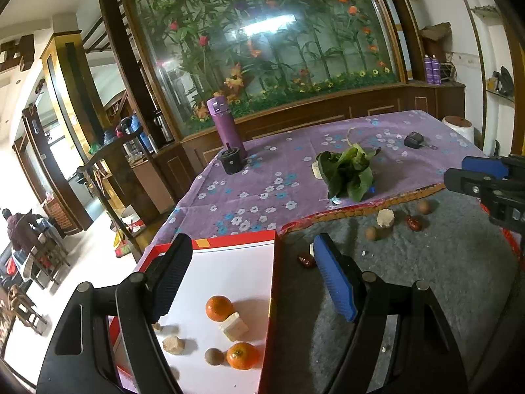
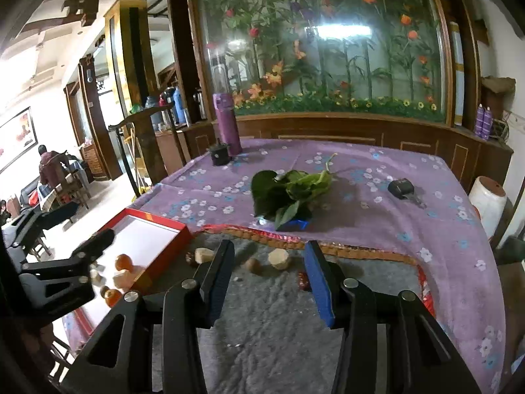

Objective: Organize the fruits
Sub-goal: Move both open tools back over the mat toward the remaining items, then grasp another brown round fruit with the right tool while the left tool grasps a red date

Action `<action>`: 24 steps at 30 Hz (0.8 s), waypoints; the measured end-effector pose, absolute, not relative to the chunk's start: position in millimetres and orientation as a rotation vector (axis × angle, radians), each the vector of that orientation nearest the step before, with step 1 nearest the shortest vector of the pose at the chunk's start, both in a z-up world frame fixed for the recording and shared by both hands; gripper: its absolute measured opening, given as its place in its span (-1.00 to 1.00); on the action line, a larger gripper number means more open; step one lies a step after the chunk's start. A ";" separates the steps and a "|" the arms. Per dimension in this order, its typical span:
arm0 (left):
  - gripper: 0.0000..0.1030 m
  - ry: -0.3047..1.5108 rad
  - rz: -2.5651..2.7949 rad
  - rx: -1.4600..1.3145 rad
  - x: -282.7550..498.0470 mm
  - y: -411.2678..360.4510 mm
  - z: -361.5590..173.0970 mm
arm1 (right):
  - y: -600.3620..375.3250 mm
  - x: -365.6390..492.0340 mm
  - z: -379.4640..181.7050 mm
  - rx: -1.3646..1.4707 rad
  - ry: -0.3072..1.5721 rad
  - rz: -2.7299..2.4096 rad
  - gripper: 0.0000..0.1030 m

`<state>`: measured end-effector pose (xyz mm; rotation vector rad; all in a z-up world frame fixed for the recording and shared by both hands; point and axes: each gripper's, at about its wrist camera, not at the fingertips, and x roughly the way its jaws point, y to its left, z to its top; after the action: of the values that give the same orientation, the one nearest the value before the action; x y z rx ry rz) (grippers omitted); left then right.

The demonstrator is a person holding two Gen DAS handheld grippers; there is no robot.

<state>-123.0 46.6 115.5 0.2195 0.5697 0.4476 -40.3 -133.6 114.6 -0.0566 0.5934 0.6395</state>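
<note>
Both grippers, left (image 1: 252, 279) and right (image 2: 269, 279), gape empty. Red tray (image 1: 274, 295) at 7 o'clock holds two oranges (image 1: 219, 308) and pale chunks; longans (image 2: 253, 266), dates (image 2: 303, 280) and chunks (image 2: 279, 258) remain on the grey mat (image 2: 279, 328) at 12 o'clock.

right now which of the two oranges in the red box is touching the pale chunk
The far orange, higher in the left wrist view: the pale chunk rests against it. The near orange in the red box sits apart, beside a small brown fruit.

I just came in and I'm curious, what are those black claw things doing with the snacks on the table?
Someone is sorting fruit into a red box. Two oranges already sit inside. The left gripper hangs over the box edge, jaws open and empty. The right gripper, also open, hovers above the grey mat, where a red date still waits.
</note>
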 end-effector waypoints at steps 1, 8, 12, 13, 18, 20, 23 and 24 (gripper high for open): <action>0.49 0.575 0.443 0.222 -120.9 46.0 114.3 | -134.3 -32.1 112.0 -0.053 0.605 0.631 -0.10; 0.48 0.723 0.281 0.182 -85.6 33.6 81.9 | -139.5 59.3 67.2 -0.003 0.864 0.519 -0.18; 0.48 0.810 0.194 0.119 -66.5 27.6 64.4 | -136.5 77.2 38.5 0.046 0.942 0.558 -0.31; 0.48 0.816 0.192 0.117 -64.6 26.1 62.6 | -136.4 78.1 34.1 0.046 0.943 0.552 -0.31; 0.48 0.844 0.167 0.126 -54.4 12.1 55.1 | -132.8 84.0 14.1 -0.012 0.979 0.516 -0.33; 0.48 0.853 0.144 0.134 -50.9 4.6 53.0 | -127.8 80.6 12.5 -0.066 0.955 0.510 -0.35; 0.48 0.866 0.113 0.140 -45.7 -6.8 49.8 | -120.9 78.4 8.8 -0.155 0.916 0.472 -0.52; 0.48 0.870 0.101 0.134 -44.1 -9.2 49.2 | -118.8 77.9 8.7 -0.180 0.905 0.470 -0.52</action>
<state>-44.1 -9.2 49.2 0.1340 0.8699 0.1007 77.9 -118.8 8.7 -0.1795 0.9049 0.4703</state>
